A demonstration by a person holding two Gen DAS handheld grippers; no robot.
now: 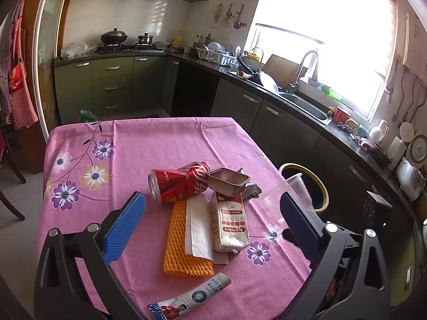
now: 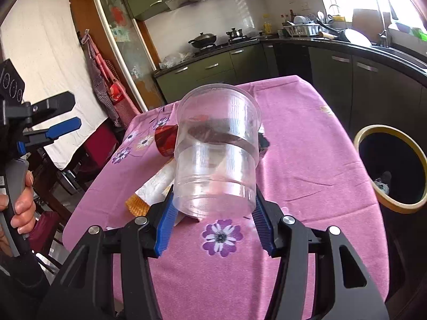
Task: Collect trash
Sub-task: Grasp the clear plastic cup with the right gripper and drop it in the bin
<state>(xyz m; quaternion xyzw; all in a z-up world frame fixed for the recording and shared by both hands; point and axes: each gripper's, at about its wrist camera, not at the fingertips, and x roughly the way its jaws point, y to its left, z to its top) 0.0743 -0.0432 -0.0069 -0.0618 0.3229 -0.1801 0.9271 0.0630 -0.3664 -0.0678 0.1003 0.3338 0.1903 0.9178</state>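
Right claw clenched around clear plastic cup, centre frame above pink bench; left claw released over red can, milk carton; bin right.

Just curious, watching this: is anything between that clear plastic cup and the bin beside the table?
Nothing visible. The right gripper holds the clear plastic cup above the pink tablecloth; the yellow-rimmed black bin stands open to its right.

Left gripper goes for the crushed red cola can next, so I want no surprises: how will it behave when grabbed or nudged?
The crushed cola can lies on its side, so a nudge may roll it, though the dented middle should limit that. It looks empty, so probably light. The open left gripper may crumple it further; the foil tray touching it could shift.
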